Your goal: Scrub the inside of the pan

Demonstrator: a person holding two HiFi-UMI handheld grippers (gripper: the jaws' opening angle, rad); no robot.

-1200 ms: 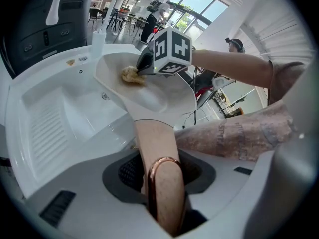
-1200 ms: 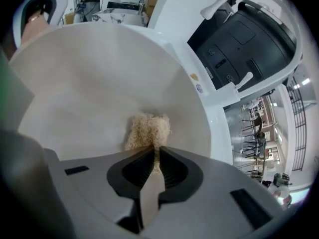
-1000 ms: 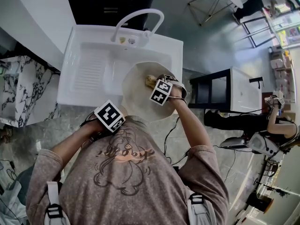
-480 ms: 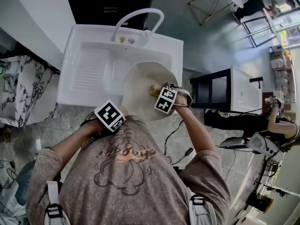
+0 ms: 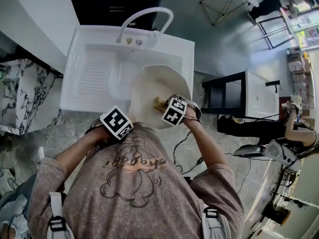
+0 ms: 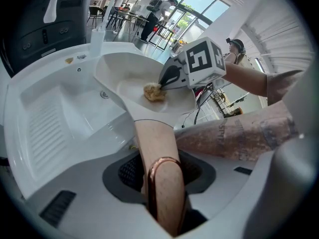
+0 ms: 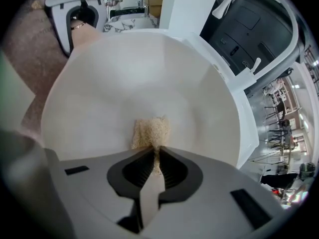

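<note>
A white pan point(image 5: 149, 83) is tilted over the sink, its tan handle point(image 6: 159, 178) clamped in my left gripper point(image 6: 162, 183), which is shut on it. Inside the pan lies a beige scrub pad point(image 5: 158, 103). My right gripper point(image 5: 163, 106) is shut on that pad and presses it against the pan's inner wall. The right gripper view shows the scrub pad point(image 7: 149, 131) pinched at the jaw tips of my right gripper point(image 7: 155, 158), with the pan point(image 7: 149, 63) filling the view. From the left gripper view the pad point(image 6: 154, 92) sits low in the pan point(image 6: 129, 78).
The white sink point(image 5: 94, 73) has a ribbed drainer at its left and a curved faucet point(image 5: 144, 19) at the back. A marble counter point(image 5: 25, 93) stands at the left. A black-and-white cabinet point(image 5: 239, 96) stands at the right. A person point(image 5: 294, 128) is at the far right.
My right gripper has dragged the scrub pad down the pan's inside, toward the person holding the grippers. The left gripper and the pan handle have stayed put.
</note>
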